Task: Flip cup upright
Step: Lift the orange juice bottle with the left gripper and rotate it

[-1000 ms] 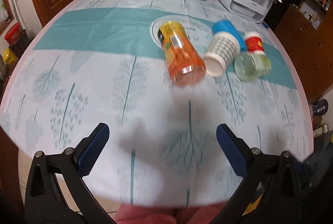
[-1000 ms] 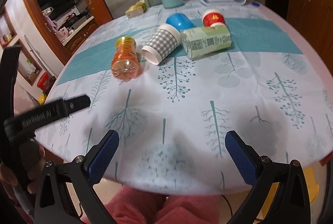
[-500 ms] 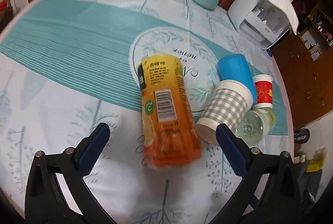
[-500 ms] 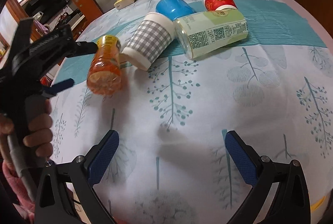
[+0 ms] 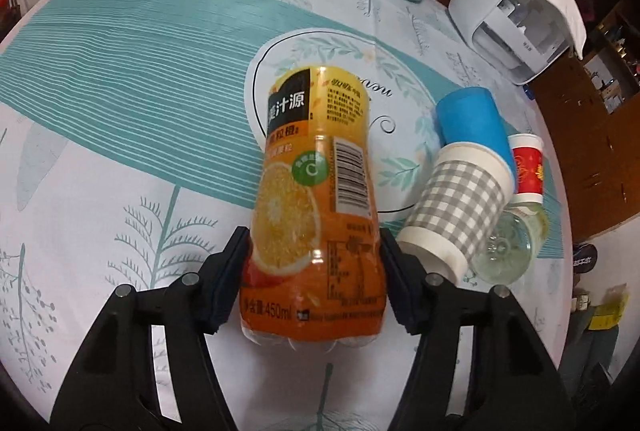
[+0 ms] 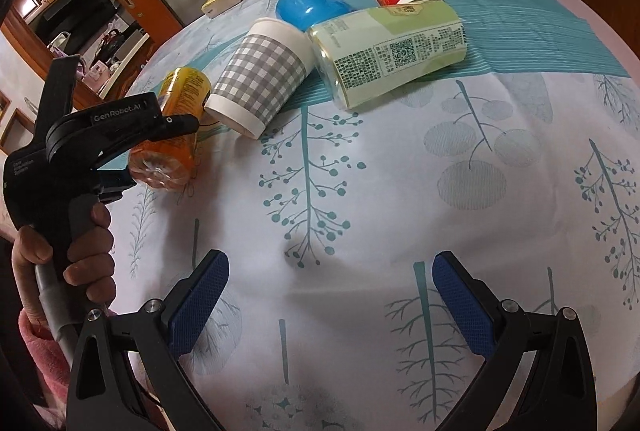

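Two pads of the left gripper (image 5: 314, 271) clamp the base end of the orange juice bottle (image 5: 316, 199), which lies on the table (image 5: 120, 135). Beside it the checked cup (image 6: 262, 81) lies on its side. Right gripper (image 6: 330, 307) hangs with jaws spread wide, gripping nothing.

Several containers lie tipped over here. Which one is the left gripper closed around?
The orange juice bottle. The left gripper clamps its lower body; the checked cup, blue cup and green bottle lie untouched.
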Action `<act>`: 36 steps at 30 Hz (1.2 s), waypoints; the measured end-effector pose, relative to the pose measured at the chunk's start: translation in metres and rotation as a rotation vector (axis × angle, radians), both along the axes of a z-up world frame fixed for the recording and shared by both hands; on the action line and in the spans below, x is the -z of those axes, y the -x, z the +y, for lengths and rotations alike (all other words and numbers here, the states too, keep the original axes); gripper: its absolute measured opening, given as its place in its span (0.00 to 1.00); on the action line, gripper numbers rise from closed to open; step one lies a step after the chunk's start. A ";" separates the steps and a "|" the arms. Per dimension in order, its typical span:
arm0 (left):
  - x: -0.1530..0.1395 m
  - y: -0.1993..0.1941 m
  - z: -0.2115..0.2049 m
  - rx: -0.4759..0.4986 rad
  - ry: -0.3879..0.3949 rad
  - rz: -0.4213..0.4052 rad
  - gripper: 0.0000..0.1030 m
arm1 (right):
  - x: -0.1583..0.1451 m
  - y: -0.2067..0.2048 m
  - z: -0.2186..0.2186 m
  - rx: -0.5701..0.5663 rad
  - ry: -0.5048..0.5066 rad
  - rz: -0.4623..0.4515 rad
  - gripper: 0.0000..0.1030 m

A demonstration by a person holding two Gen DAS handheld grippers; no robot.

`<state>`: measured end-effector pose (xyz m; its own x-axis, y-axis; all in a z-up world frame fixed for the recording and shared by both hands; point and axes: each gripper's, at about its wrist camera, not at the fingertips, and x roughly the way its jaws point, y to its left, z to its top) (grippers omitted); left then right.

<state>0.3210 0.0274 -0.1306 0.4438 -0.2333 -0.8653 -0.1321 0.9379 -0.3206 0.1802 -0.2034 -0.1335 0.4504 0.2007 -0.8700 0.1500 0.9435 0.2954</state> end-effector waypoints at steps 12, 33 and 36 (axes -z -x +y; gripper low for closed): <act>-0.074 0.085 0.002 0.035 -0.042 -0.120 0.58 | -0.049 0.048 -0.010 0.055 -0.027 -0.109 1.00; -0.043 0.213 -0.057 0.194 -0.037 -0.017 0.58 | -0.102 0.148 -0.054 0.226 -0.078 -0.145 1.00; -0.033 0.213 -0.056 0.192 -0.018 0.019 0.58 | -0.095 0.147 -0.053 0.225 -0.088 -0.116 1.00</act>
<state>0.1085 -0.0287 -0.0980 0.3765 -0.2969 -0.8775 0.0441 0.9519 -0.3032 0.0329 -0.2564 -0.0385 0.5881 0.1567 -0.7935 0.3136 0.8602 0.4022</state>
